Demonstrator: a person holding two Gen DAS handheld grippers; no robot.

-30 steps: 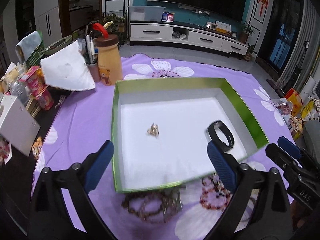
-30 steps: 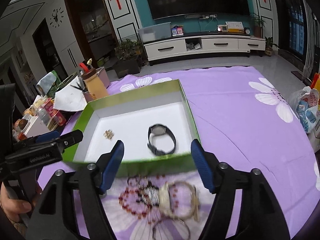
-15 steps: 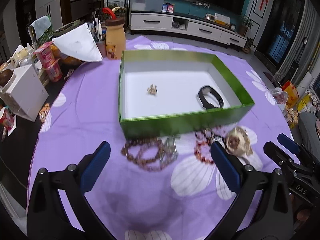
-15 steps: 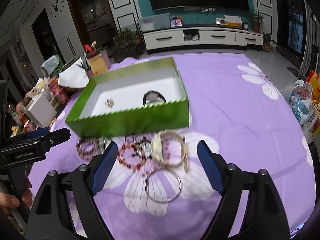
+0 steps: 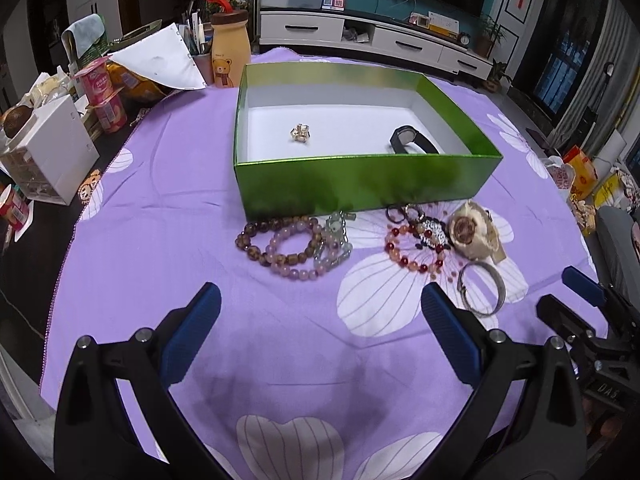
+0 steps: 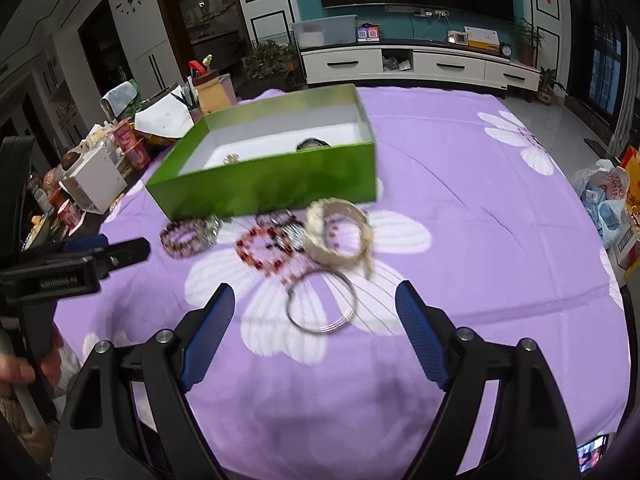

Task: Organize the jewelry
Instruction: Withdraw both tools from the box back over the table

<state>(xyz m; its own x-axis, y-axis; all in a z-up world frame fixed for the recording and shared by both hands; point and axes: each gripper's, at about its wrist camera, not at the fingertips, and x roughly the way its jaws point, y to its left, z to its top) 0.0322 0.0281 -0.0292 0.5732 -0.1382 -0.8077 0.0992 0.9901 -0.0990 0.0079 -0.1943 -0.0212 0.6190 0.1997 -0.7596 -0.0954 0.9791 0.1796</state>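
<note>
From my seat I count one green box point(image 5: 360, 180) holding two pieces, one small gold ornament point(image 5: 301, 133) and one black wristband point(image 5: 412, 145). On the purple cloth point(image 5: 160, 208) in front of it I make out three beaded bracelets in the left cluster point(image 5: 288, 246), though they overlap and I can't be sure, plus one red bead bracelet point(image 5: 412, 252), one cream watch point(image 5: 476, 234) and one silver bangle point(image 5: 482, 288). I also count one bear-printed bottle point(image 5: 228, 54) and two pink cups point(image 5: 105, 94) at the counter's far-left edge.
</note>
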